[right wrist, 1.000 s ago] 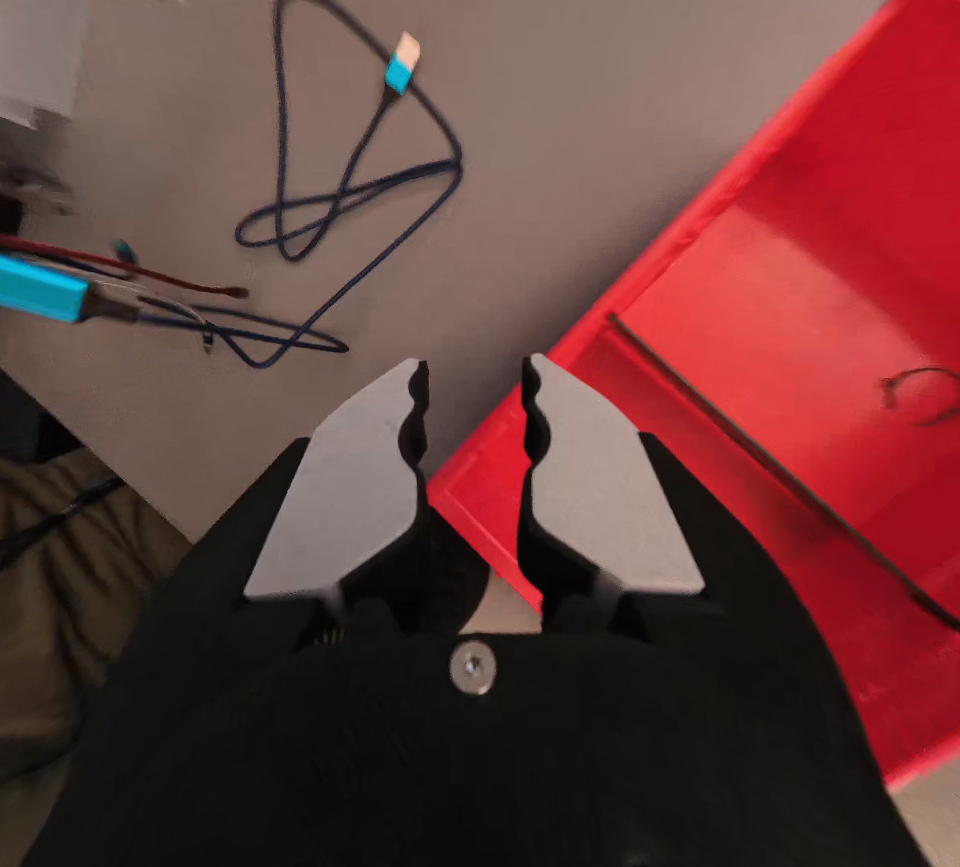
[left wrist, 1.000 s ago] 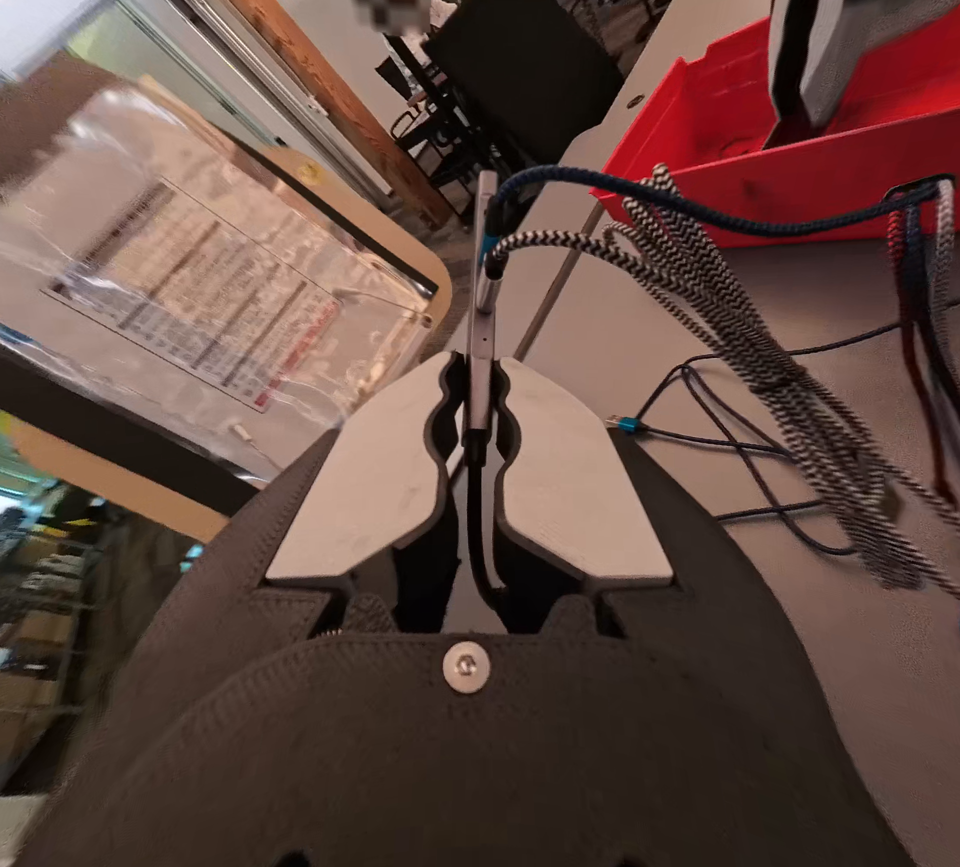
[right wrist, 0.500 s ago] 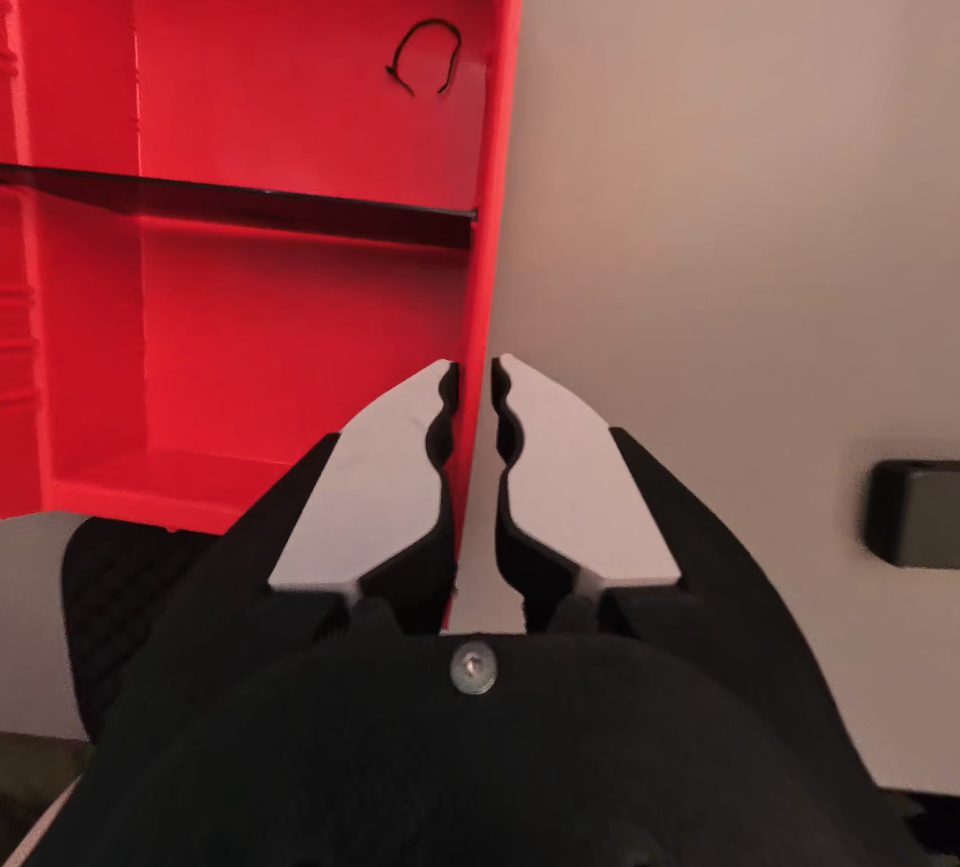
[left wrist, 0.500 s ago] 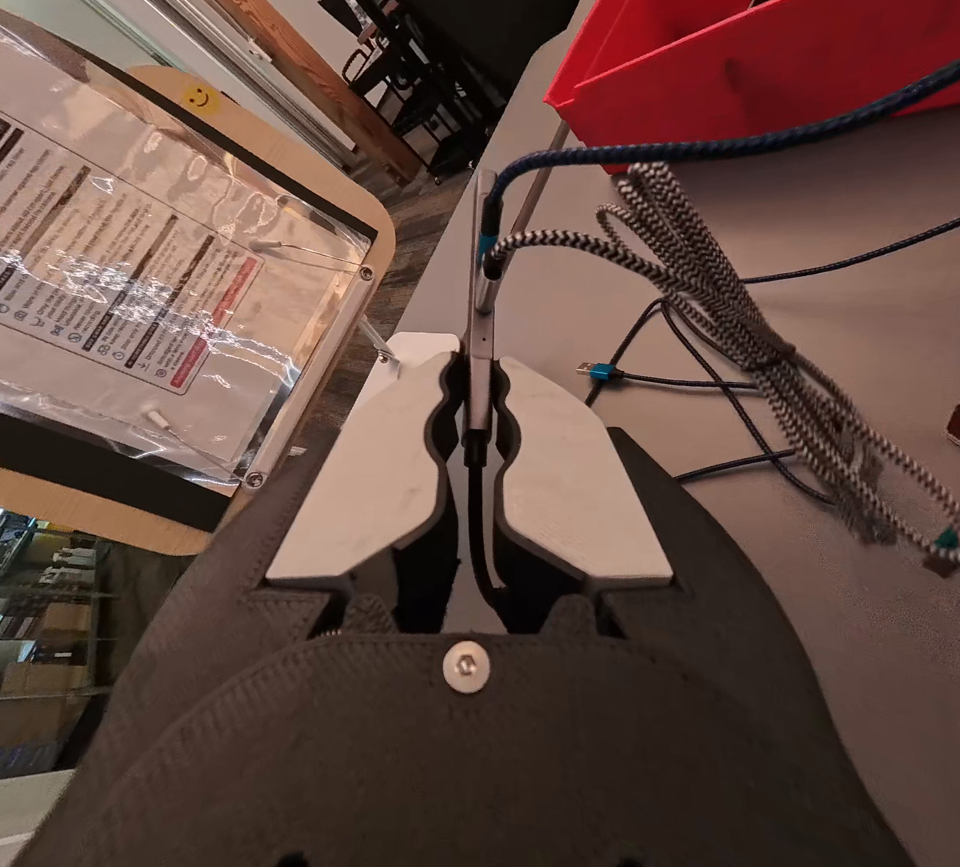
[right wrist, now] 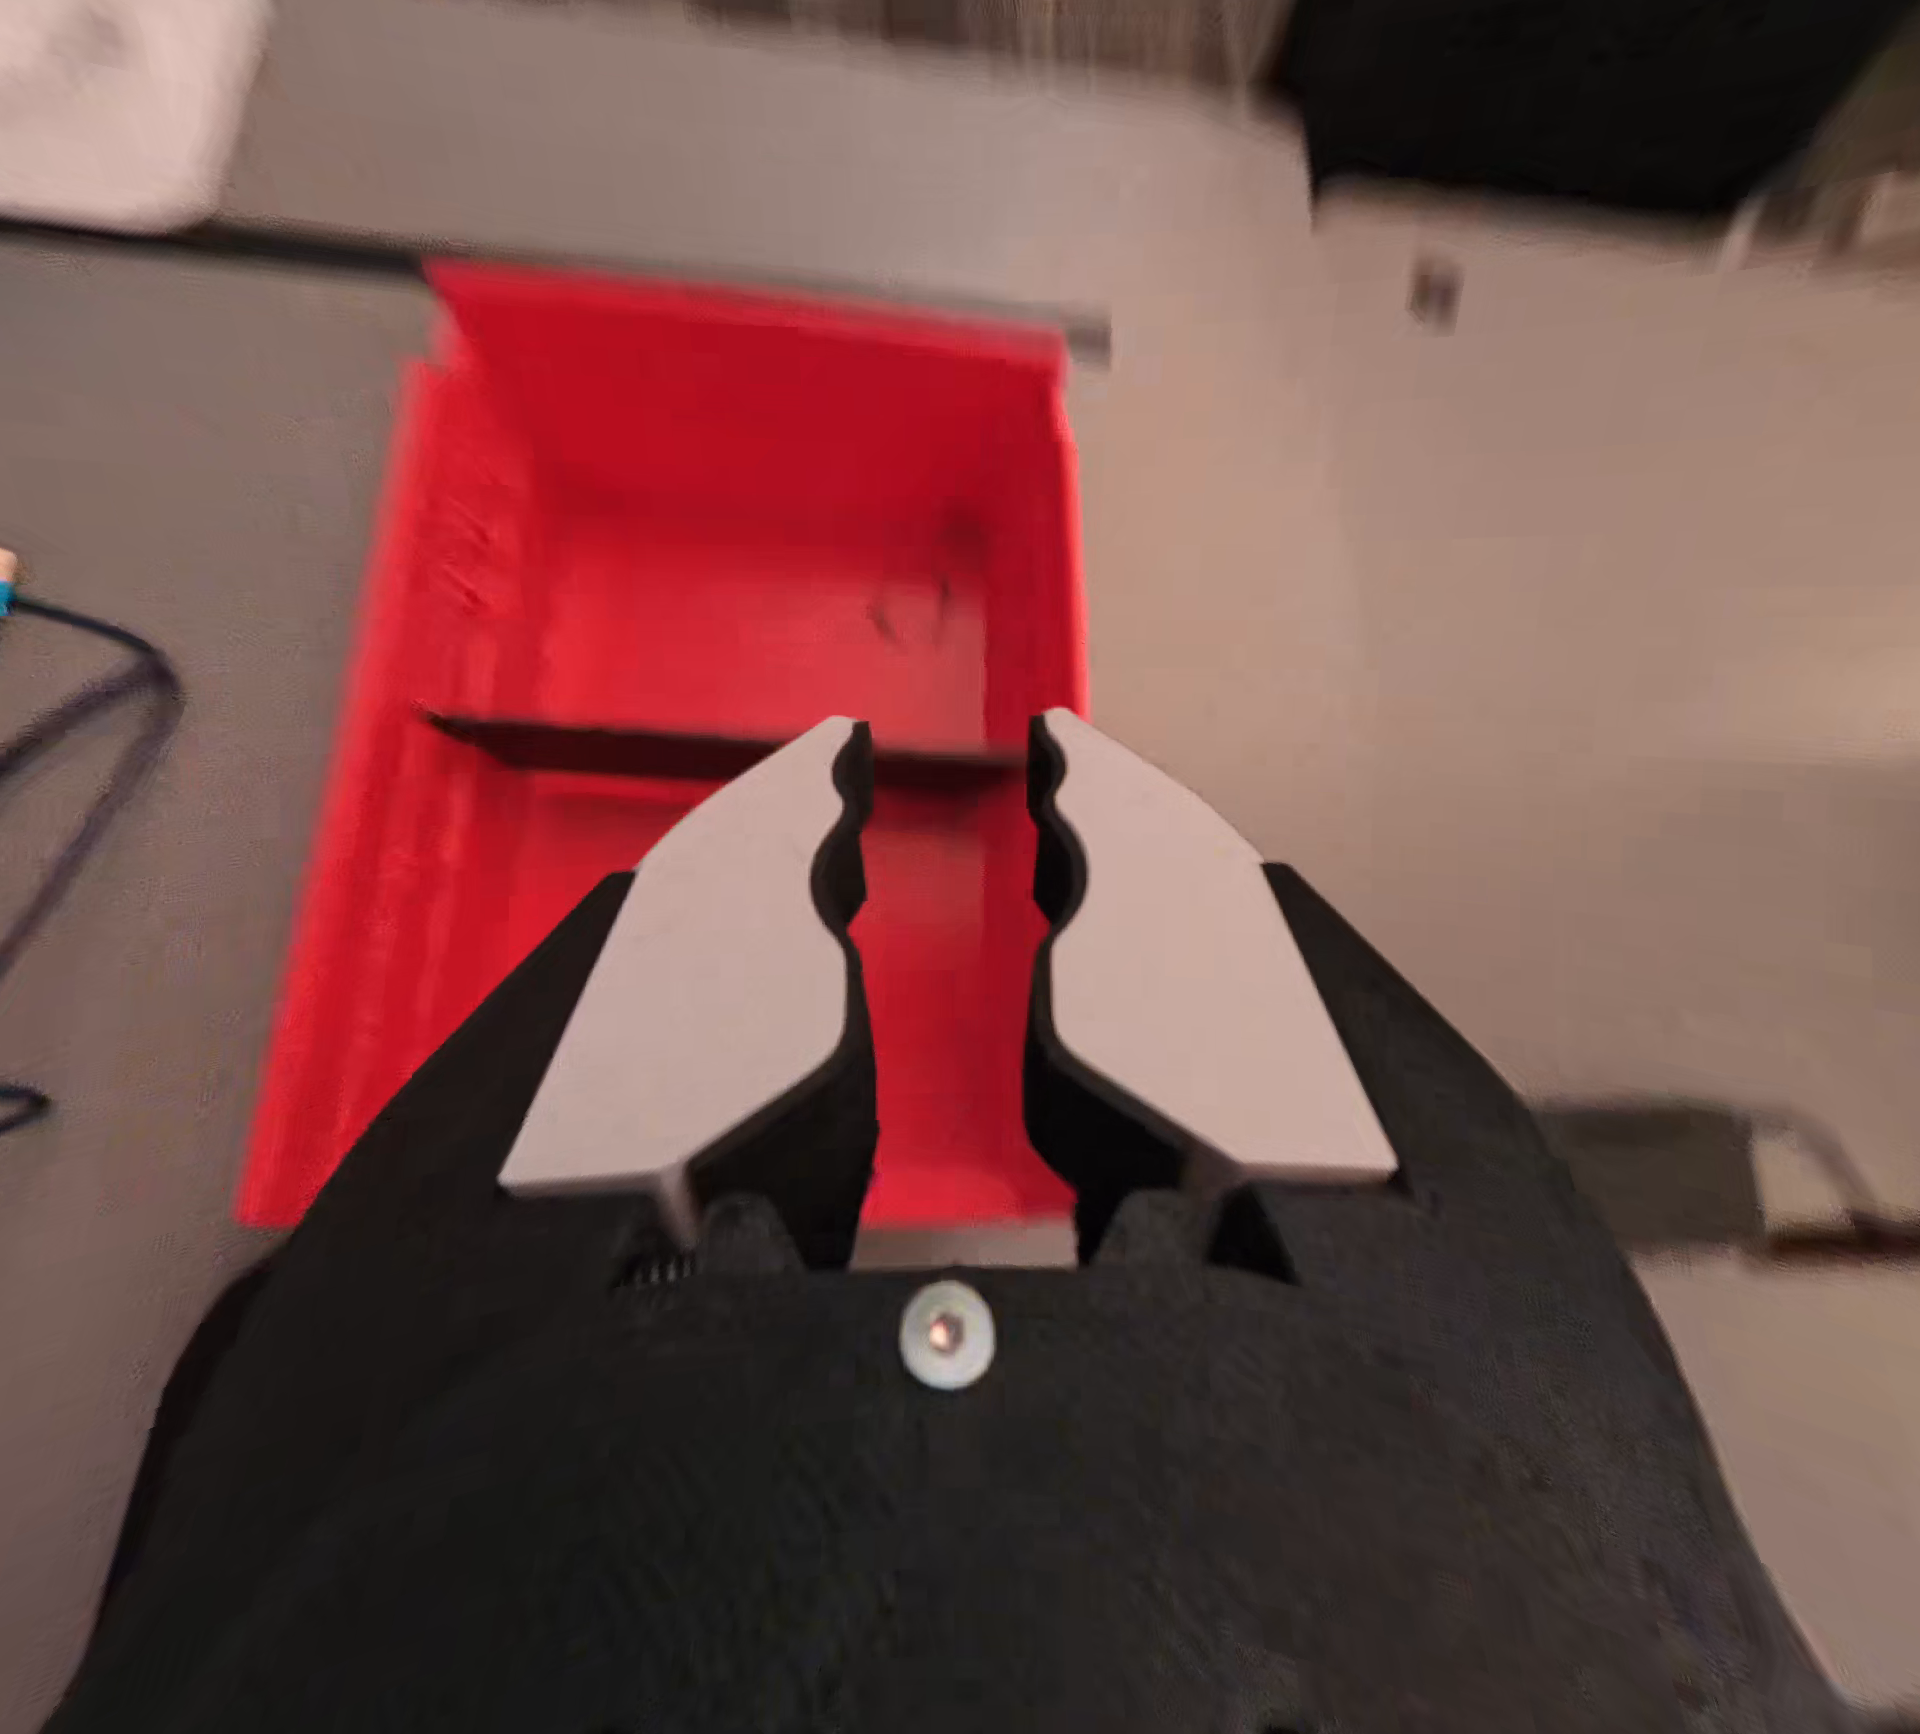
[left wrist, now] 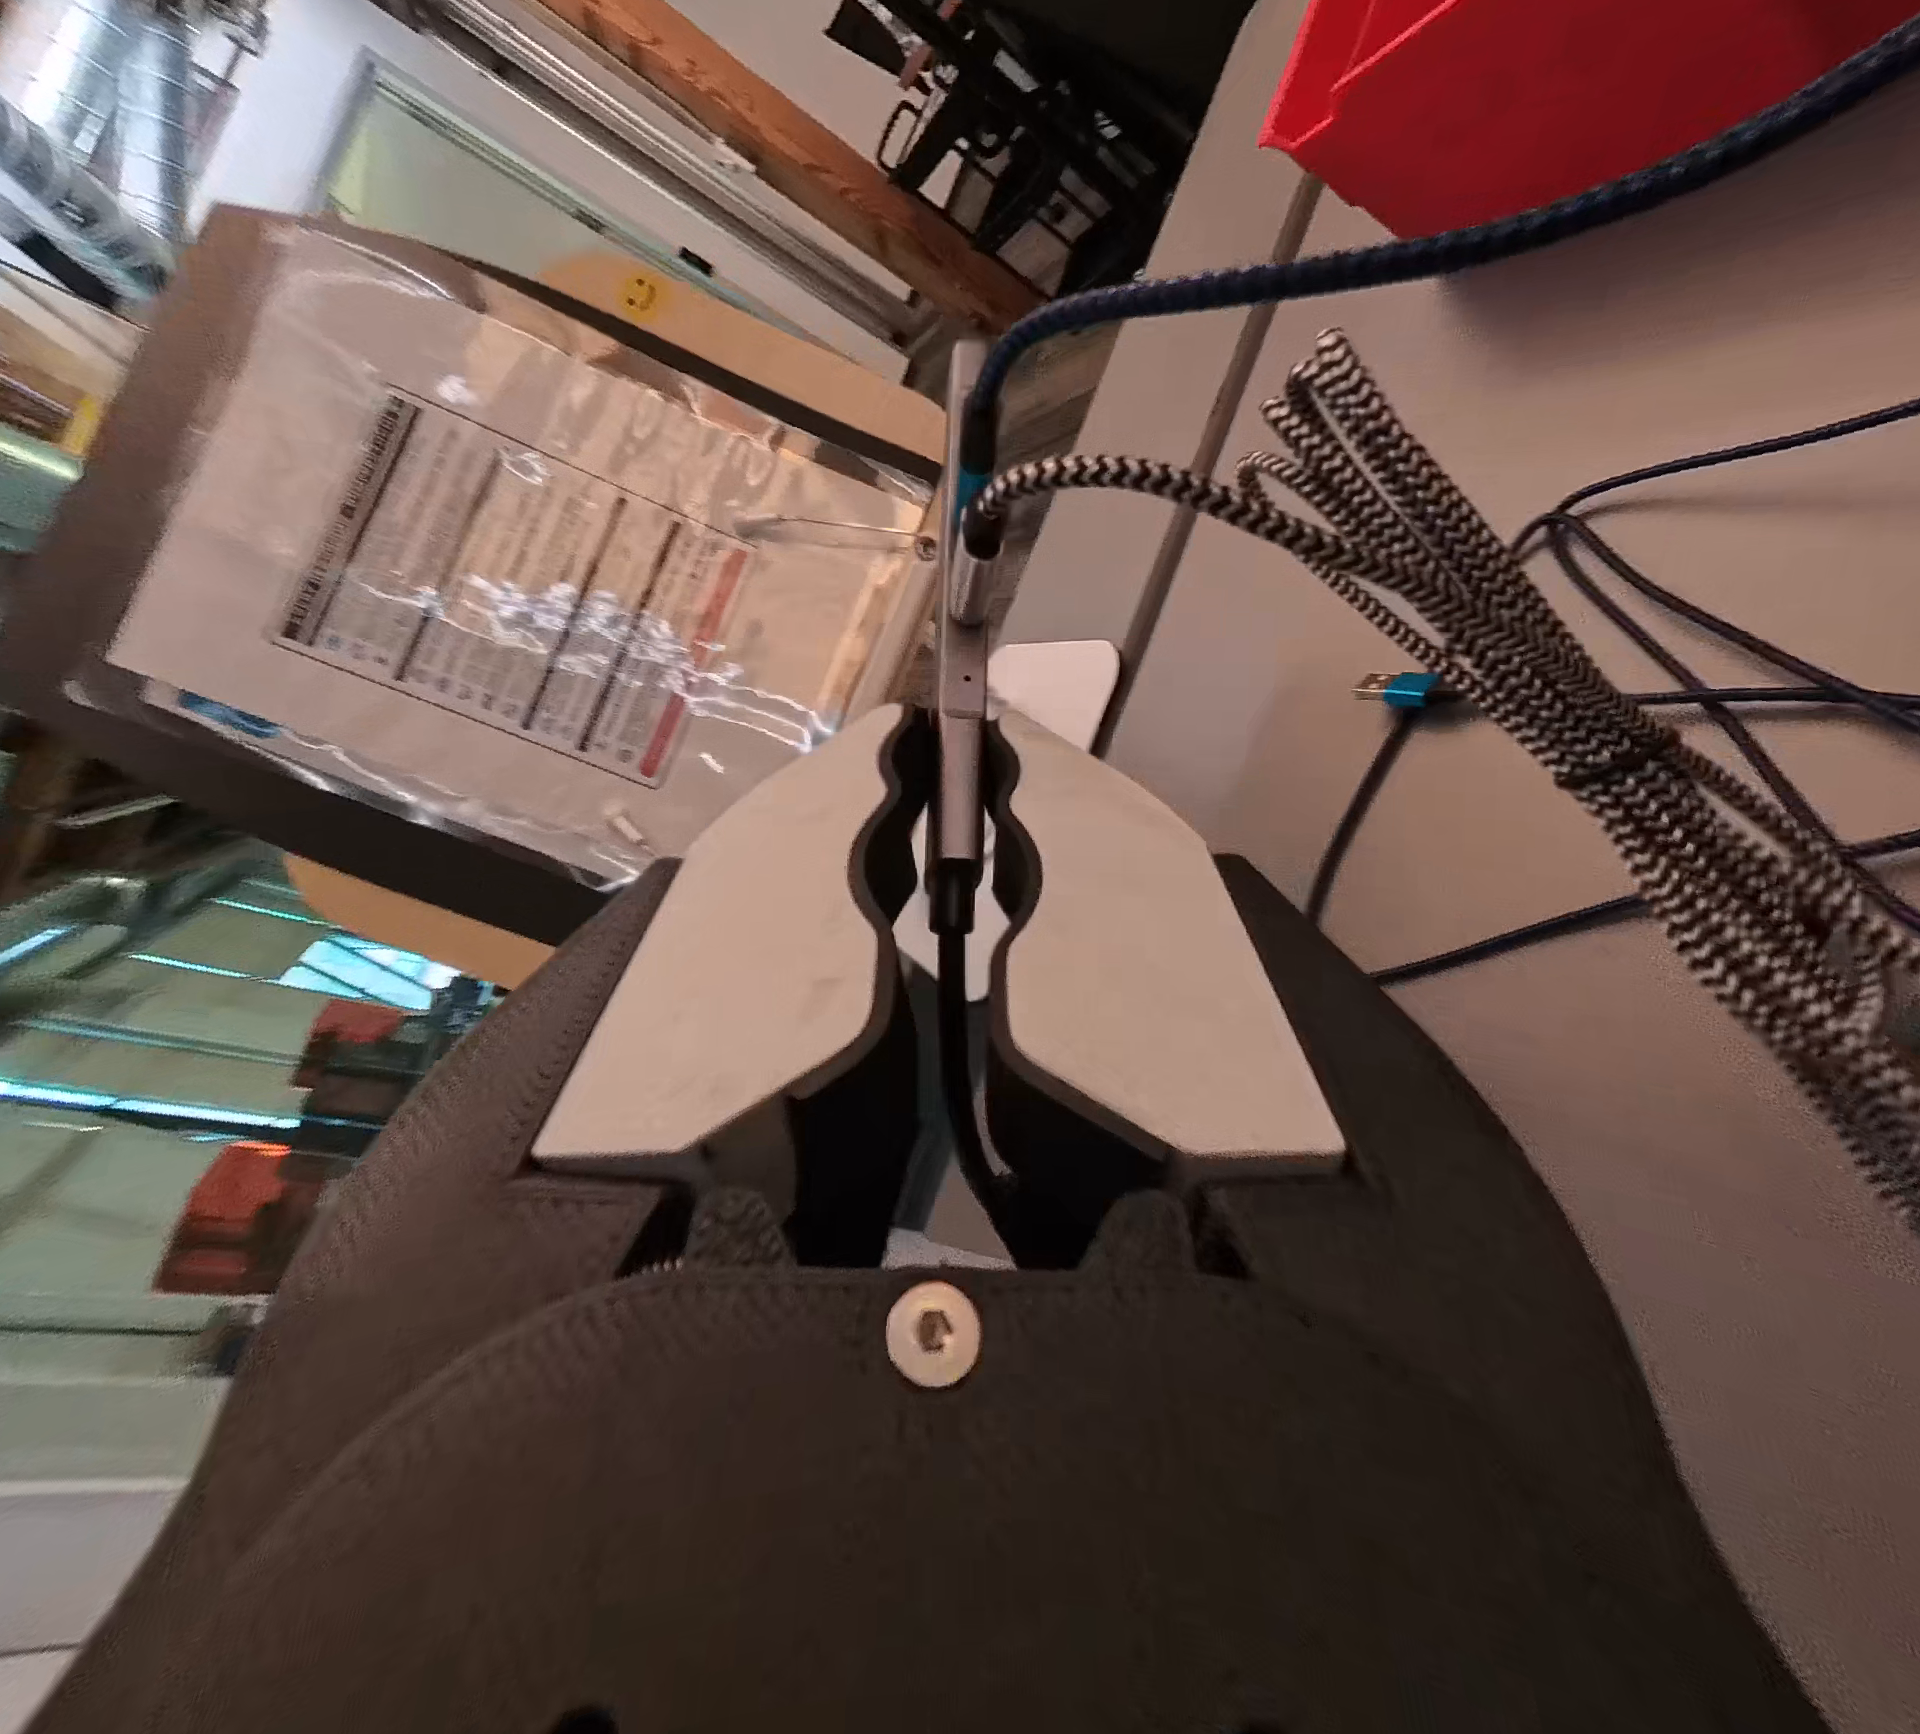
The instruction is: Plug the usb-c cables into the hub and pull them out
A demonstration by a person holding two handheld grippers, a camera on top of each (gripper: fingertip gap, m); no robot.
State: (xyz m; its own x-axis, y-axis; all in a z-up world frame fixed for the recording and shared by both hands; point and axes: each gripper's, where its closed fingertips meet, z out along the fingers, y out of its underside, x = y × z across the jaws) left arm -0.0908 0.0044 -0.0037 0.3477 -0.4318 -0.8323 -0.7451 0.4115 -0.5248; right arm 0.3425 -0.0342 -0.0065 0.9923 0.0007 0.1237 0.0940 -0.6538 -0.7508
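hub: slim grey bar, held edge-on in the air over the left edge of the table, long axis pointing away from the left wrist camera
hub lead: black cable leaves the hub's near end and drops back between the fingers
left gripper: clamped on the hub's near end, fingertips pressed on both flat faces
blue cable: dark blue braided, teal-collared plug seated in the hub's right side toward the far end, cord arcs off right past the bin
striped cable: black-and-white braided, silver plug seated in the hub just nearer than the blue one, cord runs right into a folded bundle lying on the table
loose plug: teal-sleeved connector on the table beside the bundle, on a thin dark cord, not plugged into anything
table: grey top, thin dark cords looped across it near the right edge of the left wrist view
right gripper: jaws apart, nothing between them, hovering over the bin; right wrist view is motion-blurred
bin: red plastic, sits on the table, dark divider across the middle splits it in two compartments; a small dark mark in the far one, too blurred to identify
sign: laminated printed sheet on a board, past the left edge of the table, blurred
background: wooden beam and dark chairs beyond the far edge, out of focus
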